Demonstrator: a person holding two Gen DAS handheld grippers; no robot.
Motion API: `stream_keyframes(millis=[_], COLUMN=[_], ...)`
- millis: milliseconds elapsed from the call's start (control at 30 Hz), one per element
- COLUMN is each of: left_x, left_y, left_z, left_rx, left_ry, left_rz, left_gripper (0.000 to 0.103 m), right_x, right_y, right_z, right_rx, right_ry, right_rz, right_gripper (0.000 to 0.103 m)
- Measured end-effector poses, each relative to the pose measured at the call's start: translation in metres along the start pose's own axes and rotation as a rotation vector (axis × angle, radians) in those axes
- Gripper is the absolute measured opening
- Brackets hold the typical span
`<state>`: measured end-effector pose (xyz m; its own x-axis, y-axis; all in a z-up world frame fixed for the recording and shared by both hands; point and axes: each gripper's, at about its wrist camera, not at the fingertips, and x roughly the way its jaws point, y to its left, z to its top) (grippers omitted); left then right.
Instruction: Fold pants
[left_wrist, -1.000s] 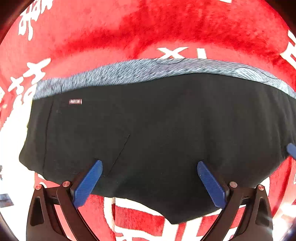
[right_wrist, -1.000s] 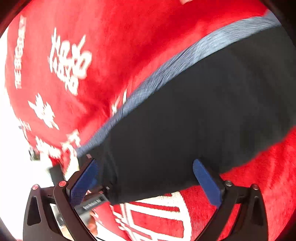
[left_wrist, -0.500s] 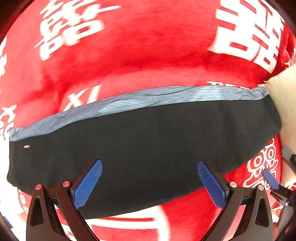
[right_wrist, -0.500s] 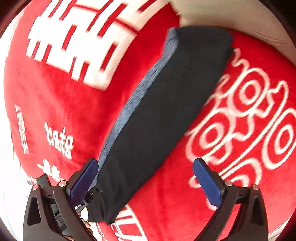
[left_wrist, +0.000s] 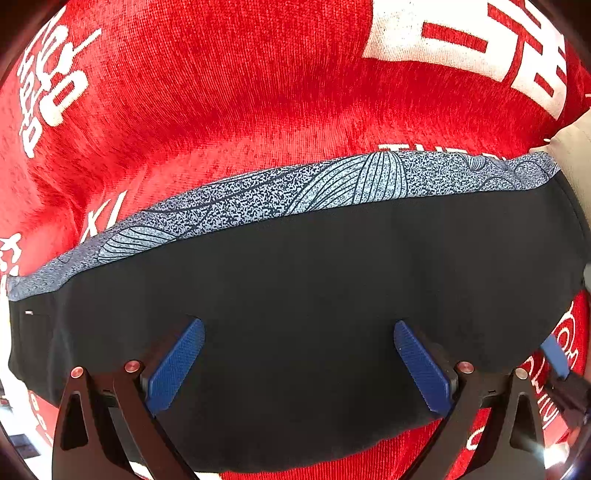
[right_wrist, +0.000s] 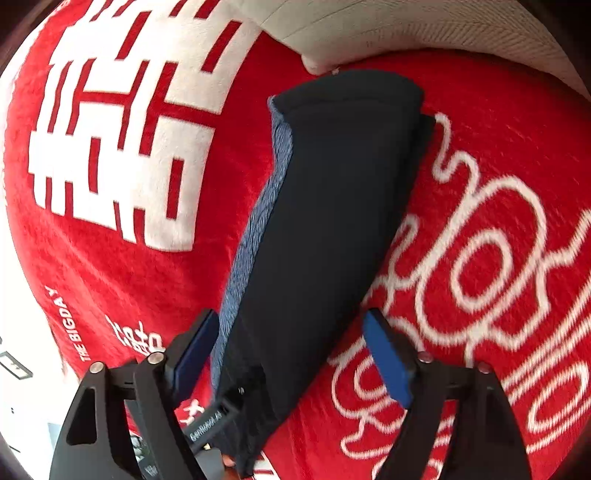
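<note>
in the left wrist view the left gripper is nearest, its two blue fingers spread wide apart with nothing pinched between them. they hang over the near part of the black pants, which lie folded into a long flat band across the red blanket. just beyond the black cloth runs the grey patterned waistband, along the far edge of the pants. at the right edge a blue fingertip of the right gripper shows beside the pants.

in the right wrist view the right gripper is also spread, empty, over the near end of the pants. farther, the blanket carries white characters, and a beige cushion touches the far end of the pants.
</note>
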<state>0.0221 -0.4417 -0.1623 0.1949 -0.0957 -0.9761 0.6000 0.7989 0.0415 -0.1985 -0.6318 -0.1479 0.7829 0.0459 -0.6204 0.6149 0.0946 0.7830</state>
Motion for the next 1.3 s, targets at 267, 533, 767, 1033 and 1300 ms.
stream_keyframes(millis=[267,533,767,1033,1300], left_x=[-0.002,-0.016,-0.003,-0.006,-0.011], left_y=[-0.004,-0.029,-0.027,-0.012,0.031], left_z=[0.008,0.007,-0.009,-0.021,-0.029], left_rx=[-0.006,0.028,-0.013,-0.025,-0.023], left_ry=[0.001,-0.036,-0.096,-0.163,-0.152], left_rz=[0.009,0.008,-0.023,-0.11,-0.26], left_gripper=[0.103,0.082,0.082,0.081,0.081], right_x=[0.017,0.023,0.012,0.011,0.028], right_y=[0.011,0.002,0.056,0.117,0.178], right_z=[0.027,0.039,0.025,-0.008,-0.062], right_rx=[-0.053,-0.016,-0.23,-0.456,-0.726], right_ry=[-0.025,0.048,0.076,0.104,0.152], right_rz=[0.013,-0.046,-0.052,-0.108,-0.183], right_gripper=[0.082,0.016,0.014,0.014,0.014])
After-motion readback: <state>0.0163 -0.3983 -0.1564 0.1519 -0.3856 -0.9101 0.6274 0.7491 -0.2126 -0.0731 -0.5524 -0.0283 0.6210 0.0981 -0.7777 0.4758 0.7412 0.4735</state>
